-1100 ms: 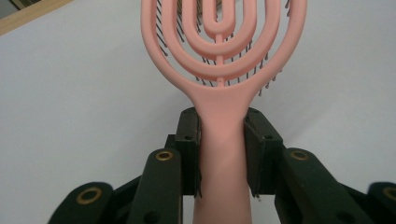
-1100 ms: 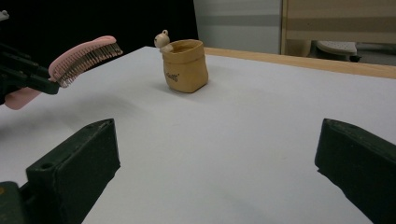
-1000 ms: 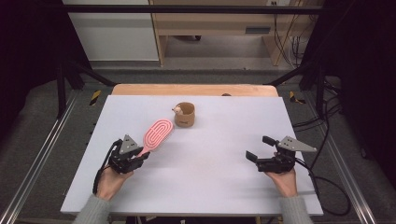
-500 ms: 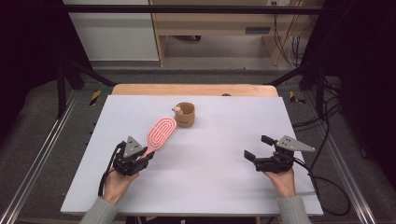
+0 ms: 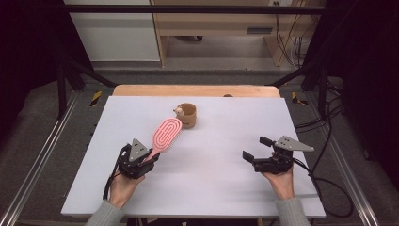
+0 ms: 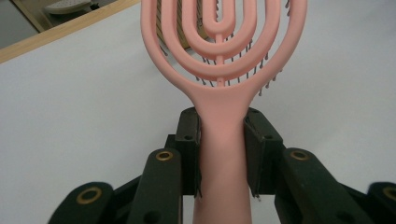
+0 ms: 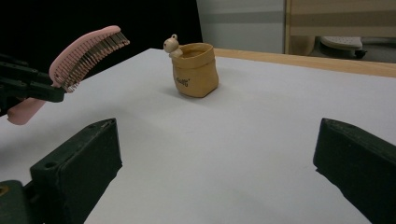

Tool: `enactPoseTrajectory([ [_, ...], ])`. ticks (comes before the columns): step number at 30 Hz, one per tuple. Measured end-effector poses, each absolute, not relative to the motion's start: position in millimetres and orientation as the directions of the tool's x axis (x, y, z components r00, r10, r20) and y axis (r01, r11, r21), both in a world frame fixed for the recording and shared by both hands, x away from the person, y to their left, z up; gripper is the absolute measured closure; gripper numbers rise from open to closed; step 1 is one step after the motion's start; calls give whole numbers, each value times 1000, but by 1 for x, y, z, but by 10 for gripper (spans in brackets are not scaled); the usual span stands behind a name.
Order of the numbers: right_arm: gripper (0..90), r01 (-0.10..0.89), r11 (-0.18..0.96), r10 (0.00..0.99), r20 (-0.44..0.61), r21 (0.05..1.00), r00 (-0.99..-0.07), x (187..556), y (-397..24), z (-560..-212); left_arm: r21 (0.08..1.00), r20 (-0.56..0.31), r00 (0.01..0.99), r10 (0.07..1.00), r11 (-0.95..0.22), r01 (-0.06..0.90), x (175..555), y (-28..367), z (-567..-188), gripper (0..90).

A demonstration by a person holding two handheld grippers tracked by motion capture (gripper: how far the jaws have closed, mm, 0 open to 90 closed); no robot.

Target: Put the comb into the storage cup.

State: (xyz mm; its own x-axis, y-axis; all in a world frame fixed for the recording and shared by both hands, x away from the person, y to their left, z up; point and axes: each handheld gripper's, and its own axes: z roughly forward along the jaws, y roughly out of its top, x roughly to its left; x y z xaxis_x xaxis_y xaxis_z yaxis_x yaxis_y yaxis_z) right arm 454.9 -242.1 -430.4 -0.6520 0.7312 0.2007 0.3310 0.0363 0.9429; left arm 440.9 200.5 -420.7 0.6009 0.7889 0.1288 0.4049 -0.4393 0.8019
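Though the small tan pouch-shaped cup [image 7: 194, 70] with a little figure on its rim bears dark lettering, I cannot read it; my left gripper [image 5: 141, 157] is clamped on the handle of the pink oval plastic hairbrush [image 5: 165, 134] with looped openwork back and dark bristles facing down; the brush sits raised over the left of the white table [image 5: 226, 188], its long axis running from my hand far-right towards the cup; my right gripper [image 5: 256, 148] stands wide apart, holding nothing.
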Motion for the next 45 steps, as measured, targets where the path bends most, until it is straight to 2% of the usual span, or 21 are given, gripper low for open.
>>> enactPoseTrajectory([
  [13,31,379,37,696,248,925,-674,459,-232,-427,807,129,604,787,-437,397,438,184,-422,695],
  [45,20,398,36,711,256,917,-654,462,-213,-421,846,113,605,788,-396,357,444,144,-415,695],
])
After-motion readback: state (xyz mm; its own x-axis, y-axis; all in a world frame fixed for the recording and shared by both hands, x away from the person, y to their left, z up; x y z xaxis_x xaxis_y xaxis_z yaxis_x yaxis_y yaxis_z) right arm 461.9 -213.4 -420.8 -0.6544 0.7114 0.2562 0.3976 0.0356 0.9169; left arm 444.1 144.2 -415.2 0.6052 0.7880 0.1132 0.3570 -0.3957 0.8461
